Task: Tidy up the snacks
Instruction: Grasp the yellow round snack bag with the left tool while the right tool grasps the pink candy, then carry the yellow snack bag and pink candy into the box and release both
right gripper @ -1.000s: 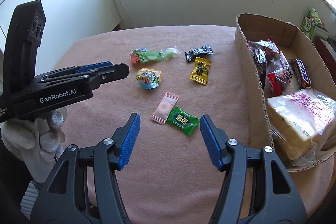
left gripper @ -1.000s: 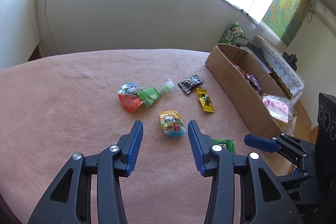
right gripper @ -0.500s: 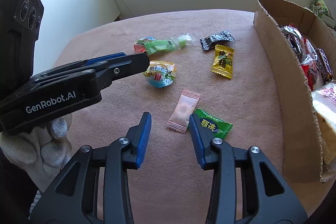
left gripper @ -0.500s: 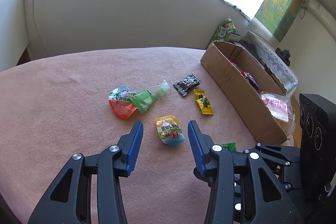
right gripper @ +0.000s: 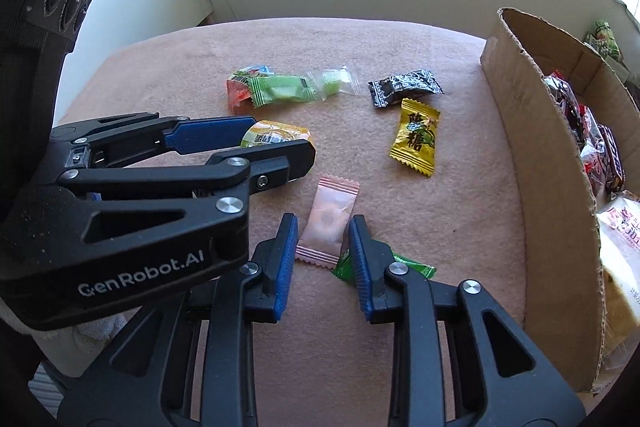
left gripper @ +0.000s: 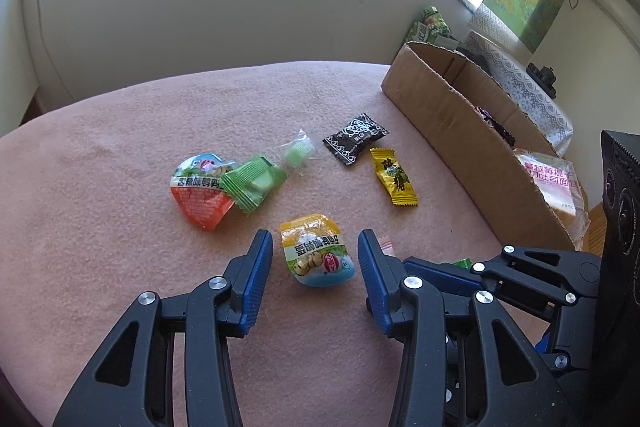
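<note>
Loose snacks lie on a pink cloth. My left gripper is open, its fingers on either side of a yellow-and-blue jelly cup, not touching it. My right gripper is open, narrowed around the near end of a pink sachet; a green packet lies partly under its right finger. Farther off lie a yellow candy, a black candy, a green wafer pack, a clear-wrapped green sweet and an orange jelly cup. The left gripper also shows in the right wrist view.
An open cardboard box stands along the right side, holding several wrapped snacks and a bread pack. A low white wall runs behind the table. A green bag sits beyond the box. The table edge falls off at the left.
Both grippers have moved forward and down toward the cloth. The right jaws have narrowed around the pink sachet. The left jaws now flank the jelly cup.
</note>
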